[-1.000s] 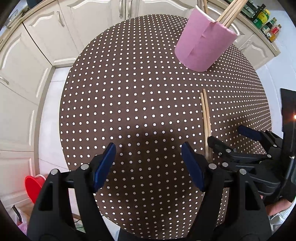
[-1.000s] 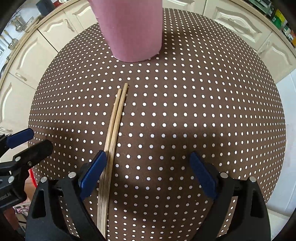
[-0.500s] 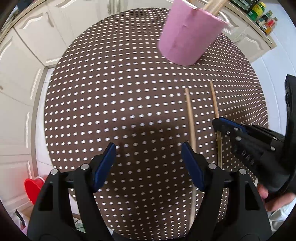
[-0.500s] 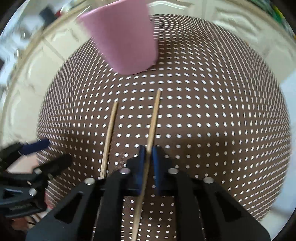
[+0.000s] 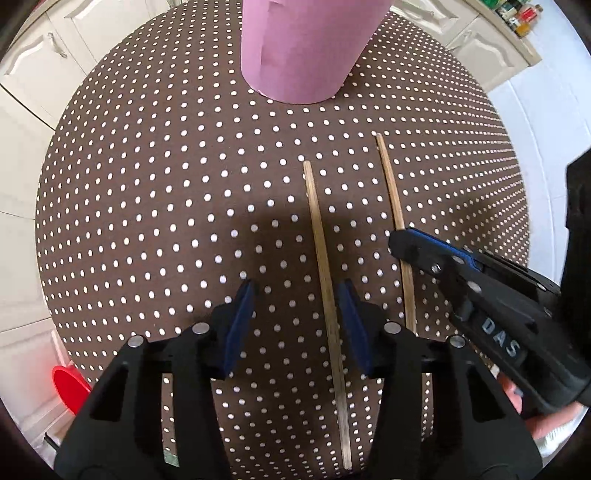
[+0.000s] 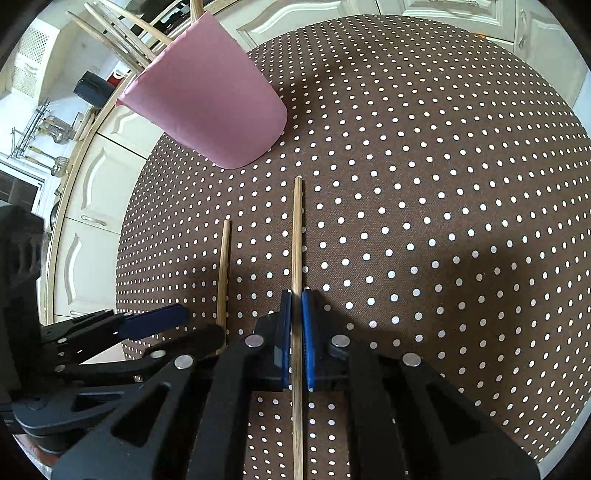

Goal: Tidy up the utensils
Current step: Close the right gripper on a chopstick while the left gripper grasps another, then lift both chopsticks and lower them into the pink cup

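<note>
Off your left, a red object (image 5: pixel 70 387) shows past the edge of the round table (image 5: pixel 147 206) with its brown polka-dot cloth. Your left gripper (image 5: pixel 295 325) has just been closing and stands part open, its blue pads astride one chopstick (image 5: pixel 320 251) lying on the cloth; the stick sits close against the right-hand pad, though whether it touches is hard to tell from this angle. The pink cup (image 5: pixel 306 48) stands beyond, near the far edge, with more chopsticks (image 6: pixel 122 40) poking out of it. To the right, your right gripper (image 6: pixel 296 332) is clamped tight on the second chopstick (image 6: pixel 297 236), which runs straight out between the pads toward the cup. White cabinets (image 6: pixel 424 14) ring the table.
</note>
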{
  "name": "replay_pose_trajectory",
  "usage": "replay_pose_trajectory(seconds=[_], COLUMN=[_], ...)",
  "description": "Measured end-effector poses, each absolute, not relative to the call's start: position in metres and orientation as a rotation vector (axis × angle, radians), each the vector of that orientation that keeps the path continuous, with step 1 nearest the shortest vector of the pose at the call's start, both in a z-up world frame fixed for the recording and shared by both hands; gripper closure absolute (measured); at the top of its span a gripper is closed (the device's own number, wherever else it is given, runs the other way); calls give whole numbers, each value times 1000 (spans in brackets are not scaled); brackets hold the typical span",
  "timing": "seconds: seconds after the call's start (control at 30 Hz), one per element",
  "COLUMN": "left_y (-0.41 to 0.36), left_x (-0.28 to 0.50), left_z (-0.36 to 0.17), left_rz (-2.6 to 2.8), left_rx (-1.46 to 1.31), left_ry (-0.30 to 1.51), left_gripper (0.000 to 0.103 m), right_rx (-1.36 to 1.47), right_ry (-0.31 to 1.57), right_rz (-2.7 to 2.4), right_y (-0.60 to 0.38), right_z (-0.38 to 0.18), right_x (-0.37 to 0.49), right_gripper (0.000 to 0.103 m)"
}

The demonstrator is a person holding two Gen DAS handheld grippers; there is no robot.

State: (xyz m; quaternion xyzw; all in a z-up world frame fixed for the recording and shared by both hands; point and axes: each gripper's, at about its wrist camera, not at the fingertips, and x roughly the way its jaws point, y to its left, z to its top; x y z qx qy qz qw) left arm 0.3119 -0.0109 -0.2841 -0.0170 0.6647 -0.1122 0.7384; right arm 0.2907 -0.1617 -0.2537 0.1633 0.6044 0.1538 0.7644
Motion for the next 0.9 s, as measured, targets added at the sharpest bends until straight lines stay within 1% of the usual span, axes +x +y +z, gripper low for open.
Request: replay_pose_trajectory(seconds=[0.1, 0.17, 0.2, 0.23, 0.27, 0.4, 0.6, 0.9], left_y=[-20, -27, -28, -27, -25, -14, -6, 1], left_x=[324, 327, 328, 328, 330, 336, 337, 334], left_z=[-288, -290, -290, -290, -290, -291, -279, -252], left_rz=[-227, -192, -173, -162, -157, -142, -143, -144], left_rx=[-19, 11, 30, 36, 20, -84, -102, -120], left_ry=[1472, 1469, 1459, 1455, 1452, 1460, 1423, 1333], left_gripper=[57, 69, 82, 91, 93, 97, 97, 97], right_rx=[364, 374, 394, 405, 409, 416, 411, 368], right_ry=[1318, 1323, 1329, 1332, 1333, 1335, 1326, 1218], right_rz=[328, 319, 308, 302, 299, 279, 264, 225], right_y=[-167, -169, -170, -172, -173, -169, -170, -173], right_z=[-251, -250, -250, -249, -249, -244, -238, -212], right_x=[289, 290, 290, 292, 293, 294, 291, 284], right_gripper=[98, 98, 98, 98, 98, 98, 98, 98])
